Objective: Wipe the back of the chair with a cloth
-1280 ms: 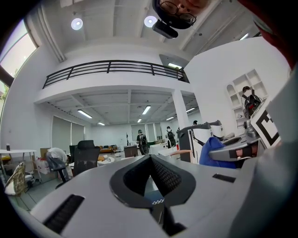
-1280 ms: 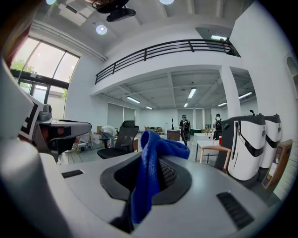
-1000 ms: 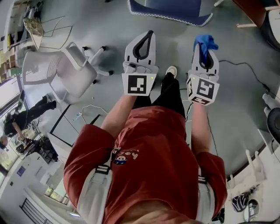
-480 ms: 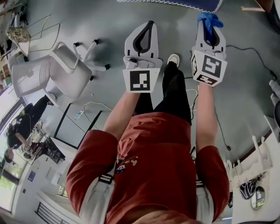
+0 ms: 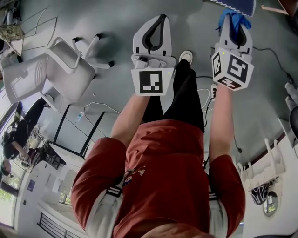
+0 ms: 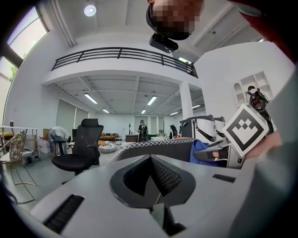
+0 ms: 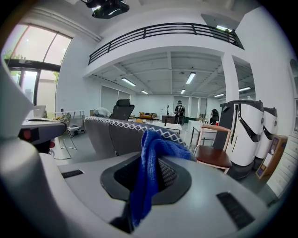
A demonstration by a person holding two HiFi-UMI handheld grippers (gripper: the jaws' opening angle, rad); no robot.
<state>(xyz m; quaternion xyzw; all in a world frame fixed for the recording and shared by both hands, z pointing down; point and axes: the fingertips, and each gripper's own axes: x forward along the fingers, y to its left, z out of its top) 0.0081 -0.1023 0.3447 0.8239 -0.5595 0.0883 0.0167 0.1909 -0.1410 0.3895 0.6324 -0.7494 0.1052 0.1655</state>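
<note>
A grey upholstered chair back [image 7: 116, 135] with white zigzag trim stands just ahead of both grippers; it also shows in the left gripper view [image 6: 160, 148], and only its corner reaches the head view [image 5: 235, 4]. My right gripper [image 5: 234, 21] is shut on a blue cloth [image 7: 148, 167], which hangs out of the jaws [image 5: 236, 17]. My left gripper [image 5: 159, 21] is held level beside it, shut with nothing between its jaws [image 6: 151, 156]. Neither gripper touches the chair.
A white office chair [image 5: 65, 69] stands on the grey floor at my left, with cables [image 5: 93, 111] near it. A black office chair [image 6: 81, 144] is further off to the left. A wooden chair [image 7: 212, 155] and a white machine [image 7: 247, 135] stand to the right.
Both grippers have moved forward and up in the head view, the right one further right. The grey chair has slid towards the top right edge. The cloth stays gripped.
</note>
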